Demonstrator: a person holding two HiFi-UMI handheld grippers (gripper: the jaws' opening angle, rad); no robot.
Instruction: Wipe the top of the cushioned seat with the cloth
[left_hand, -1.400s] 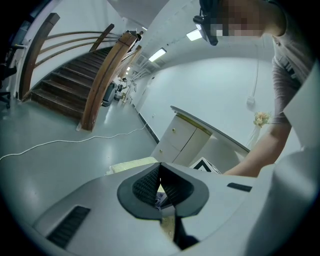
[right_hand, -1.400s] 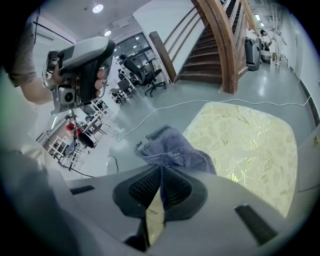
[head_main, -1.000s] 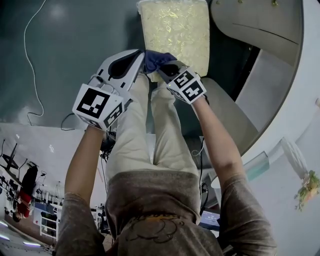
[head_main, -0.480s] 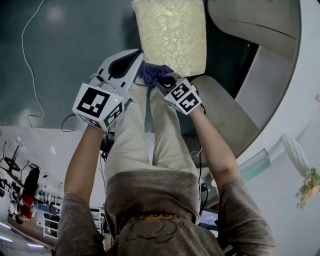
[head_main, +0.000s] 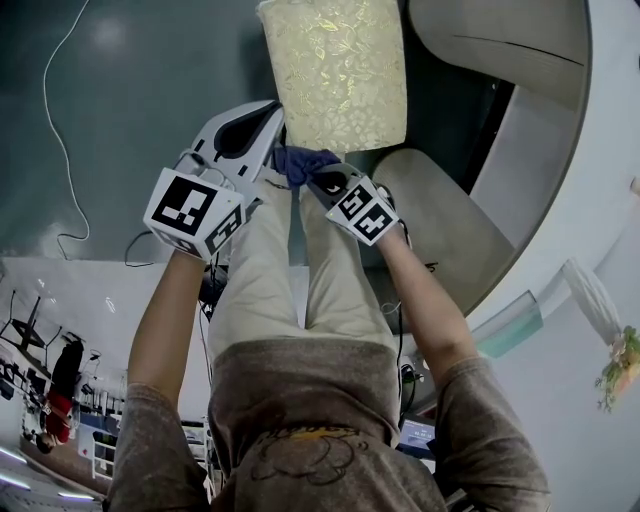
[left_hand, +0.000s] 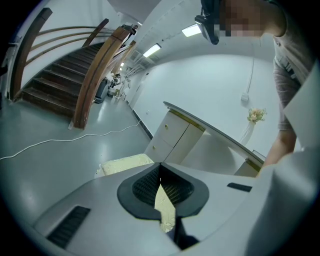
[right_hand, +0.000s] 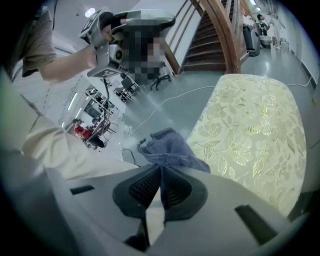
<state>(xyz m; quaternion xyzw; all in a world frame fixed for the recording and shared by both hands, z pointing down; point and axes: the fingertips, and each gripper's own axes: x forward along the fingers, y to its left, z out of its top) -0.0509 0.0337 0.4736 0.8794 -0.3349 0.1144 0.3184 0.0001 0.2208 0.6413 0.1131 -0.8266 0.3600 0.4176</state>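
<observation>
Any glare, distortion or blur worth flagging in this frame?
Head view: sharp, a soft glare patch on the floor, strong fisheye bending at the edges. Left gripper view: dark round vignette, bright ceiling lights. Right gripper view: cushioned seat and cloth crisp, corners vignetted.

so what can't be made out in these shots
The seat: in the left gripper view, the left gripper hides all but a strip of it.
The cloth: its pinched part is buried in the shut right gripper; in the head view both grippers cover most of it.
Whether the cloth touches the seat: no view shows the contact.
</observation>
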